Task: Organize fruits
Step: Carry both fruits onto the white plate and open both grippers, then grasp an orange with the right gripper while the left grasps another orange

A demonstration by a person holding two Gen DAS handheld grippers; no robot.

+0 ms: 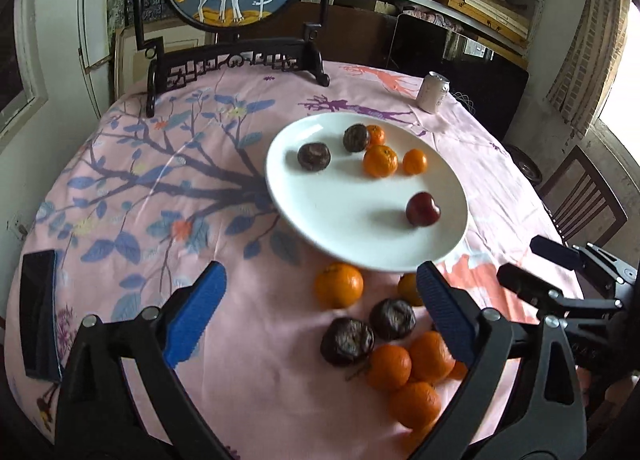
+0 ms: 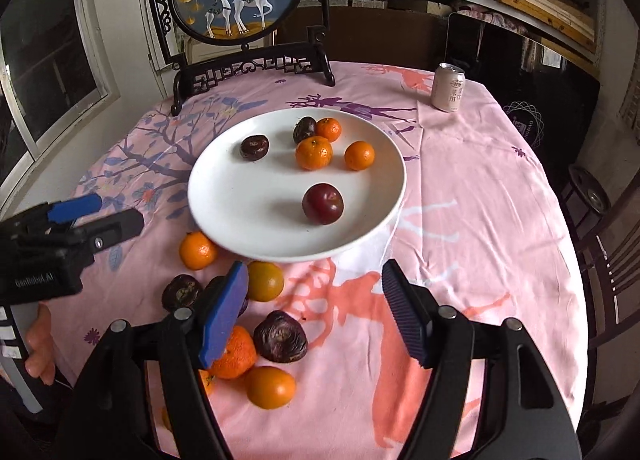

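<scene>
A white plate (image 1: 344,228) (image 2: 224,188) sits mid-table with three tangerines, two dark wrinkled passion fruits and a red plum (image 1: 423,209) (image 2: 322,203) on it. Loose tangerines (image 1: 339,285) (image 2: 270,387) and dark passion fruits (image 1: 347,341) (image 2: 280,336) lie on the pink cloth in front of the plate. My left gripper (image 1: 320,316) is open and empty above the loose pile. My right gripper (image 2: 316,316) is open and empty, hovering over the loose fruit just right of it. Each gripper shows at the edge of the other's view.
A pink drink can (image 1: 433,92) (image 2: 448,87) stands at the far right of the table. A framed round deer screen (image 1: 236,56) (image 2: 248,64) stands at the back. A dark phone (image 1: 38,310) lies at the left edge. A wooden chair (image 1: 584,204) is at the right.
</scene>
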